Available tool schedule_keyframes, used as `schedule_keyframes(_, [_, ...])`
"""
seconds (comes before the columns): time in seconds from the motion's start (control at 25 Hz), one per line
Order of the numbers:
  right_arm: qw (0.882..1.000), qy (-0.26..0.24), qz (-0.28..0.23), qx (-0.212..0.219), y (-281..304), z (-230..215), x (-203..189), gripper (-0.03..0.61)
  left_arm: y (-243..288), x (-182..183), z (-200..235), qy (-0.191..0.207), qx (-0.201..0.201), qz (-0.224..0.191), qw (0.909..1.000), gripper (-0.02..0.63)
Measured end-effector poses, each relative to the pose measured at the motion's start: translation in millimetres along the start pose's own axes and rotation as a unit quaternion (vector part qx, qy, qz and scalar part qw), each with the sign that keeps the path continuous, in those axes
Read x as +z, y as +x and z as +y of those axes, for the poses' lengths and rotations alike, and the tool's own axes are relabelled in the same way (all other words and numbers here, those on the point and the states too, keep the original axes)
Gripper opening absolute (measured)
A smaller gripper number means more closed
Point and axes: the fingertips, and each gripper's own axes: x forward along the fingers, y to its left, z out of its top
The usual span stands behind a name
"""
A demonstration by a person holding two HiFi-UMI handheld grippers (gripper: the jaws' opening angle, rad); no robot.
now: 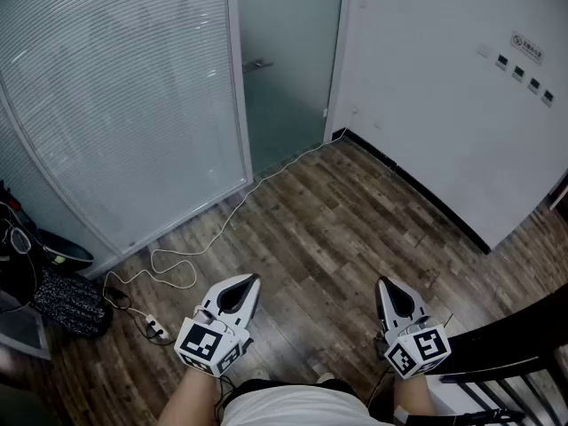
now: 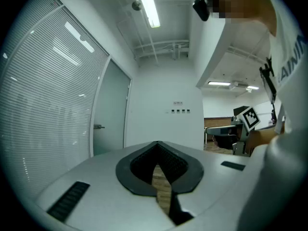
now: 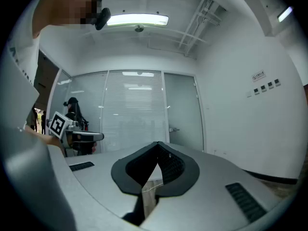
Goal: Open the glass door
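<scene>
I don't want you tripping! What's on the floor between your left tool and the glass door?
Head view: just a white cable snaking across the wooden floor toward the glass door; otherwise bare.

Cool, even room light falls from ceiling tube lamps [image 2: 148, 6], which burn out to white glare in both gripper views. Those views bulge fisheye-style, with black corners. The blinds [image 2: 57, 90] catch bright streaks; the glass door [image 1: 288, 60] looks dull. Shadows on the floor [image 1: 337, 229] are faint.
</scene>
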Motion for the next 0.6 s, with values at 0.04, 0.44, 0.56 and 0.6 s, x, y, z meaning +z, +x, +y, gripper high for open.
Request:
schedule_keyframes(0.04, [1.000, -0.001, 0.002, 0.000, -2.3, -6.6, 0.4, 0.000, 3.7, 0.7, -5.7, -0.001, 0.002, 0.000, 1.0000, -0.002])
schedule_keyframes(0.44, [1.000, -0.002, 0.001, 0.020, -23.4, -82.2, 3.9, 0.000, 45.0, 4.4, -56.8, 0.005, 0.038, 0.003, 0.9992, -0.003])
schedule_keyframes(0.56, [1.000, -0.003, 0.003, 0.027, -25.3, -99.6, 1.9, 0.000, 57.9, 4.7, -64.7, 0.012, 0.048, 0.000, 0.9988, -0.003])
schedule_keyframes(0.6, [1.000, -0.002, 0.005, 0.029, -25.1, -103.8, 1.6, 0.000, 61.5, 5.0, -65.4, 0.014, 0.050, -0.001, 0.9987, -0.003])
